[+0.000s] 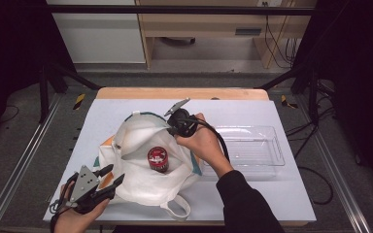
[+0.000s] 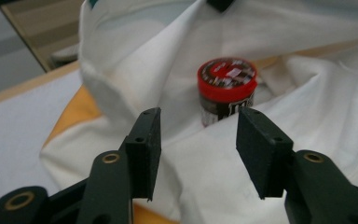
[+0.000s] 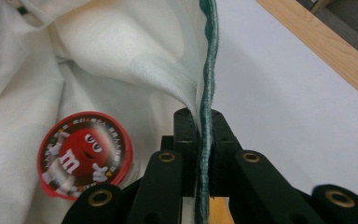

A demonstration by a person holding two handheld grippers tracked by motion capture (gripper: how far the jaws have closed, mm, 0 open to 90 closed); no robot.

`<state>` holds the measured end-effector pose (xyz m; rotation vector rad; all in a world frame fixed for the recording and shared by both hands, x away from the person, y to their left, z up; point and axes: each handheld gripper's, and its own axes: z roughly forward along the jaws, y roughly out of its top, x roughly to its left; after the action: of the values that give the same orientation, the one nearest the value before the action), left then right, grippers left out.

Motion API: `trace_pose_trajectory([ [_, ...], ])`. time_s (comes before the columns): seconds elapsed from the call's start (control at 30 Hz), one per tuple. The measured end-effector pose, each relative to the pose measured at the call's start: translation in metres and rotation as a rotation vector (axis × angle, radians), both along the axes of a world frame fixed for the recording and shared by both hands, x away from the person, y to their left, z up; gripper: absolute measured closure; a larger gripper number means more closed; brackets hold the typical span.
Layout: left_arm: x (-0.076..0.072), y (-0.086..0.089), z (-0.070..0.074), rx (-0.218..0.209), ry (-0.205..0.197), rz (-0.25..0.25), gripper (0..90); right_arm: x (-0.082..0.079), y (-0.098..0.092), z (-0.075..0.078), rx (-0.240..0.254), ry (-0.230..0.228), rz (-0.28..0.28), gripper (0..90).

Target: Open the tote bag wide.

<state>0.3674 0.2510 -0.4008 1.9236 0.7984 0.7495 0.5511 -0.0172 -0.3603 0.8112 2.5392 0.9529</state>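
Your left gripper [image 2: 195,142] is half open and empty; the red-lidded jar [image 2: 226,88] stands upright straight ahead of it, inside the white bag [image 1: 141,187] whose edge your right gripper [image 3: 204,135] pinches.

White "m" on red jar lid [image 3: 85,156], other print illegible

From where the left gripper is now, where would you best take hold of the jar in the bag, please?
Probably at the red lid, coming down from above through the bag's open mouth. The jar stands upright with cloth around its lower body, so the lid is the free part; the left gripper is open.
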Motion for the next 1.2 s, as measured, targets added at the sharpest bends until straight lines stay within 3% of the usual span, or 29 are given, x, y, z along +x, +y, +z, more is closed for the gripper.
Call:
trace_pose_trajectory([
  [0.07, 0.007, -0.016, 0.004, 0.033, 0.022, -0.061, 45.5, -0.005, 0.001, 0.000, -0.007, 0.000, 0.019, 85.4],
  [0.1, 0.007, -0.016, 0.004, 0.033, 0.022, -0.061, 43.6, -0.005, 0.001, 0.000, -0.007, 0.000, 0.019, 85.4],
  [0.13, 0.012, -0.029, 0.004, 0.042, 0.049, -0.109, 41.5, -0.007, 0.000, 0.000, 0.000, 0.003, 0.024, 85.4],
  [0.2, 0.015, -0.035, 0.003, 0.046, 0.056, -0.129, 40.8, -0.008, 0.000, 0.000, -0.001, 0.003, 0.028, 85.4],
  [0.27, 0.022, -0.052, -0.002, 0.083, 0.061, -0.182, 38.9, -0.011, -0.001, -0.001, 0.006, 0.008, 0.035, 85.3],
  [0.33, 0.024, -0.056, -0.004, 0.092, 0.073, -0.196, 36.8, -0.012, -0.002, -0.001, 0.006, 0.010, 0.041, 85.2],
  [0.4, 0.031, -0.067, -0.014, 0.113, 0.119, -0.232, 35.3, -0.013, -0.002, -0.002, 0.012, 0.015, 0.038, 85.1],
  [0.53, 0.036, -0.074, -0.027, 0.142, 0.152, -0.259, 32.4, -0.014, -0.003, -0.002, 0.017, 0.018, 0.047, 85.1],
  [0.83, 0.041, -0.080, -0.036, 0.153, 0.155, -0.278, 31.0, -0.017, -0.001, -0.003, 0.019, 0.028, 0.058, 85.0],
  [1.2, 0.040, -0.082, -0.048, 0.193, 0.159, -0.279, 50.9, -0.017, -0.002, -0.004, 0.020, 0.037, 0.060, 85.1],
])
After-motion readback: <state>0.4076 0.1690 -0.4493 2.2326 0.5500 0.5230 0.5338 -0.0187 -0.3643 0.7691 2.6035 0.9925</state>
